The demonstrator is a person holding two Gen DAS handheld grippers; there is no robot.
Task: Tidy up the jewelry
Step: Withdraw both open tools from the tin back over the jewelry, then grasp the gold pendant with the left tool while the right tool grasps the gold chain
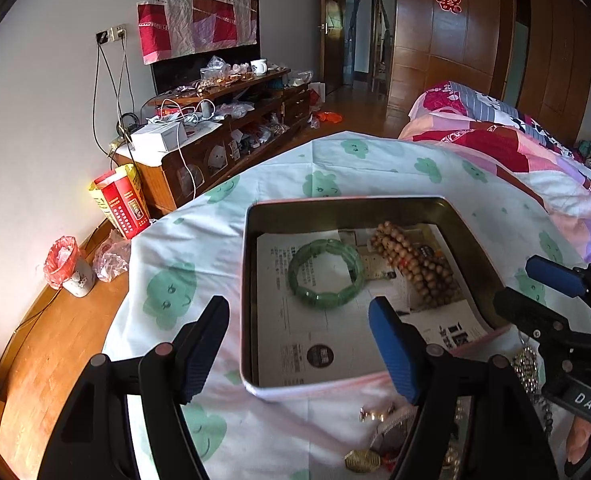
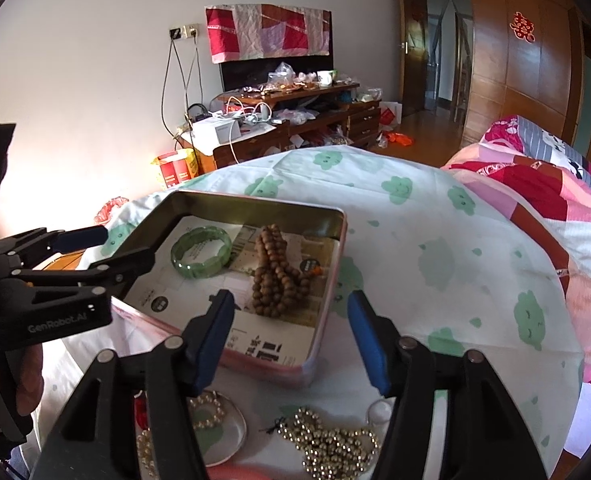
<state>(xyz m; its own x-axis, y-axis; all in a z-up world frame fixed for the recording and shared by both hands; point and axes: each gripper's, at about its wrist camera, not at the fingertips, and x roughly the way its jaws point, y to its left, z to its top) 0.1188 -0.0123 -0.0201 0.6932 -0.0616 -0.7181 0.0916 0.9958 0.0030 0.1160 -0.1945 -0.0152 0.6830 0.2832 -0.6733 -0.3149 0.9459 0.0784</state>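
Hovering wide open, empty: left gripper (image 1: 299,348), right gripper (image 2: 291,340). Filling tin (image 2: 335,256), mid-frame, already holding green bangle (image 2: 201,252); likely reaching next for gold bead chain (image 2: 331,448), bottom.

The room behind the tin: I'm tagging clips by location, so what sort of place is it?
Most likely a home bedroom: a bed with a patchwork quilt, a wooden wardrobe, and a cluttered TV cabinet.
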